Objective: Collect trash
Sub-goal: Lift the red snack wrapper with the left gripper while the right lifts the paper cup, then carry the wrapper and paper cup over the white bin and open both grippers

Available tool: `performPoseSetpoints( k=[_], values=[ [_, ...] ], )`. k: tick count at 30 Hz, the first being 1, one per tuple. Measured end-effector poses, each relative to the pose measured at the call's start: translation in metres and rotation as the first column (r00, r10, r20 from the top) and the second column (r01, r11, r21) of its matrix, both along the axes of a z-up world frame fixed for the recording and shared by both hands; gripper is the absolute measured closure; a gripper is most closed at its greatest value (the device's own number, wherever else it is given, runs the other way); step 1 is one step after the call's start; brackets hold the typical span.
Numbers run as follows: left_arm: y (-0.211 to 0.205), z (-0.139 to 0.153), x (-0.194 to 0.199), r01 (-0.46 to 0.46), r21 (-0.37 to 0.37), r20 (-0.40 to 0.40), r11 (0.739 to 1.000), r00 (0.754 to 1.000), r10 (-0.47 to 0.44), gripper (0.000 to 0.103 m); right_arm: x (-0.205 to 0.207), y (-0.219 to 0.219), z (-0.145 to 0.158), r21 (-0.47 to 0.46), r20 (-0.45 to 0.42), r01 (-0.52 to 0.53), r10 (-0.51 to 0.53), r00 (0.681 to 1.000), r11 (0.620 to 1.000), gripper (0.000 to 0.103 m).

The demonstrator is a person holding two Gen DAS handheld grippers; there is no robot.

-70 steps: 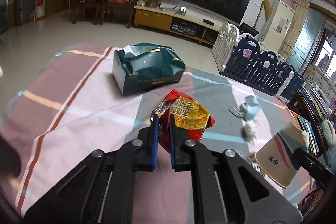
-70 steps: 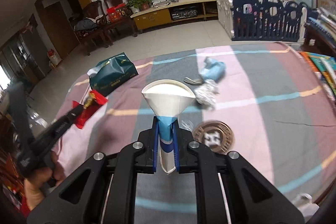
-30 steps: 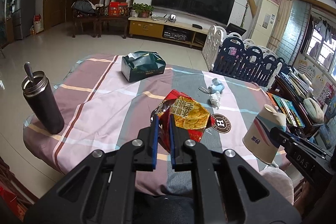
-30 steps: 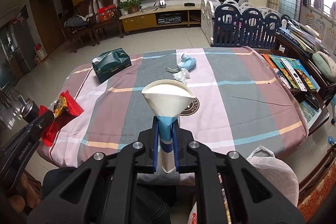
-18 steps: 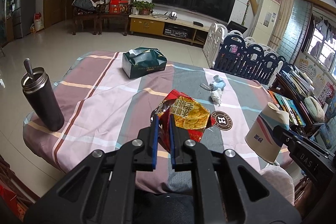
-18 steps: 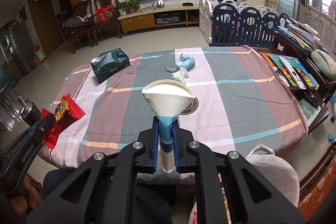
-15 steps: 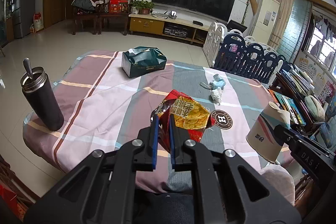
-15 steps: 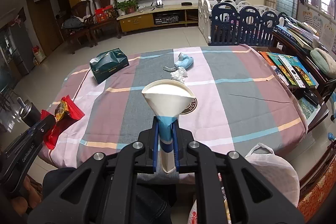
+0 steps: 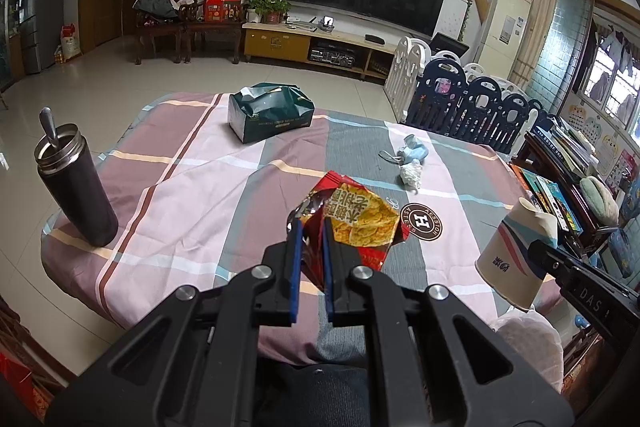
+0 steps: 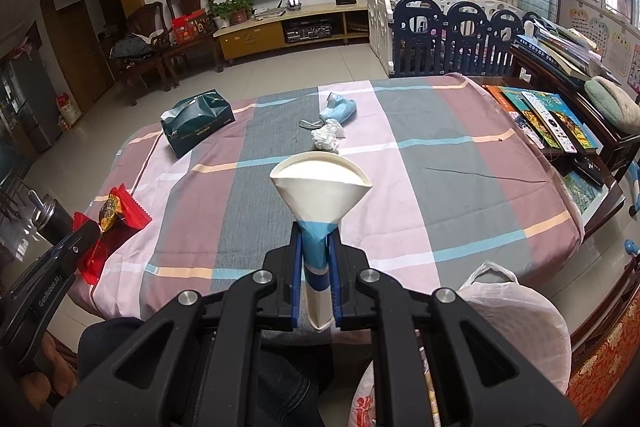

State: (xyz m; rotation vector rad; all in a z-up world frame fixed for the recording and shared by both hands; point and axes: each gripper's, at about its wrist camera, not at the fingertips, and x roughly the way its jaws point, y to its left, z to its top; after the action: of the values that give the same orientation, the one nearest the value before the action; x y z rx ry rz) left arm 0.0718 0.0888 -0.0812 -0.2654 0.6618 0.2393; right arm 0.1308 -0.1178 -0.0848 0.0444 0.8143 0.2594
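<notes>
- The table (image 9: 192, 163), under a striped cloth, carries a green tissue box (image 9: 272, 111) and a crumpled tissue (image 10: 326, 139).
- The right gripper (image 10: 315, 247) pinches a squashed paper cup (image 10: 320, 187) above the table's near edge.
- The left gripper (image 9: 310, 239) pinches a red snack wrapper (image 9: 356, 215) there too.

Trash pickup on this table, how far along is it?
Nothing visibly binned yet. In hand: the left claw is shut on the red snack wrapper, and the right claw is shut on the squashed paper cup. Left on the tablecloth: the crumpled tissue and blue face mask.
</notes>
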Motion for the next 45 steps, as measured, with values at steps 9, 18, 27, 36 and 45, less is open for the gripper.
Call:
performPoseSetpoints(
  k=[9, 18, 27, 36, 45],
  values=[
    [0.000, 0.000, 0.000, 0.004, -0.003, 0.001, 1.000, 1.000, -0.004, 0.093, -0.002, -0.001, 0.000, 0.000, 0.003, -0.003, 0.003, 1.000, 1.000, 0.090],
    [-0.019, 0.000, 0.000, 0.066, 0.007, -0.003, 0.998, 0.998, -0.066, 0.093, -0.021, -0.056, 0.012, -0.031, 0.017, 0.055, -0.054, 0.998, 0.998, 0.090],
    [-0.069, 0.012, -0.007, 0.203, 0.009, 0.006, 0.979, 0.979, -0.203, 0.093, -0.049, -0.141, 0.007, -0.097, -0.011, 0.181, -0.183, 0.983, 0.979, 0.090],
    [-0.123, 0.008, -0.013, 0.381, -0.034, -0.015, 0.924, 0.924, -0.382, 0.093, -0.072, -0.184, -0.036, -0.108, -0.150, 0.203, -0.218, 0.964, 0.973, 0.090],
    [-0.183, -0.026, -0.015, 0.608, -0.155, -0.094, 0.779, 0.776, -0.624, 0.093, -0.072, -0.213, -0.075, 0.020, -0.333, 0.252, -0.231, 0.914, 0.968, 0.048]
  ],
)
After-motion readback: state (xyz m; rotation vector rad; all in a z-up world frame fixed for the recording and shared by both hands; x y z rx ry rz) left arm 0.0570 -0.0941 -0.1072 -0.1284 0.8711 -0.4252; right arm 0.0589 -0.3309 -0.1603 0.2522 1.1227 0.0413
